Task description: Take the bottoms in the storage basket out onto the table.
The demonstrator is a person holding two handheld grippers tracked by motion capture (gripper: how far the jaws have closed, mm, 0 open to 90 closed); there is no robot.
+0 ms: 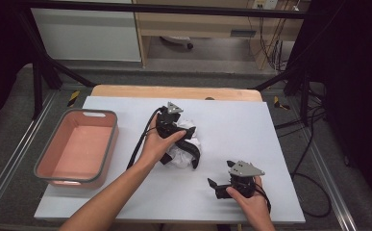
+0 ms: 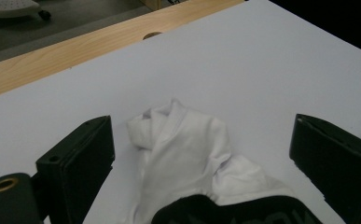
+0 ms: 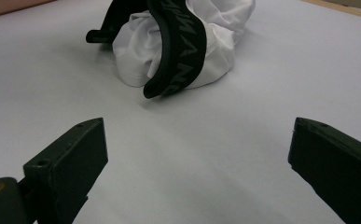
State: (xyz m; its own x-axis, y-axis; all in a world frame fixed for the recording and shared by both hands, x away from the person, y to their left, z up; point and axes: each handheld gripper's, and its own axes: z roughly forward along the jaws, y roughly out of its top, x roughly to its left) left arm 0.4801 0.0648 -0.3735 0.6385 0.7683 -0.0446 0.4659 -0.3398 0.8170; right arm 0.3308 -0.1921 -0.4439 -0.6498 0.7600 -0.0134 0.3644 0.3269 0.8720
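Jaws of left gripper (image 2: 201, 158) straddle white garment (image 2: 187, 154) — spread wide, bare table (image 2: 262, 60) beyond.

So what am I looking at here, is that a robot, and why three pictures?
No robot: a person holds a hand-held left gripper and right gripper. One camera looks down from above; the other two ride on the grippers and look along their black jaws. On the white table lies a crumpled white garment with a black lettered waistband, and a pink bin stands at the left. The left gripper's open jaws straddle the garment; nothing is held. The right gripper, jaws open, sits apart.
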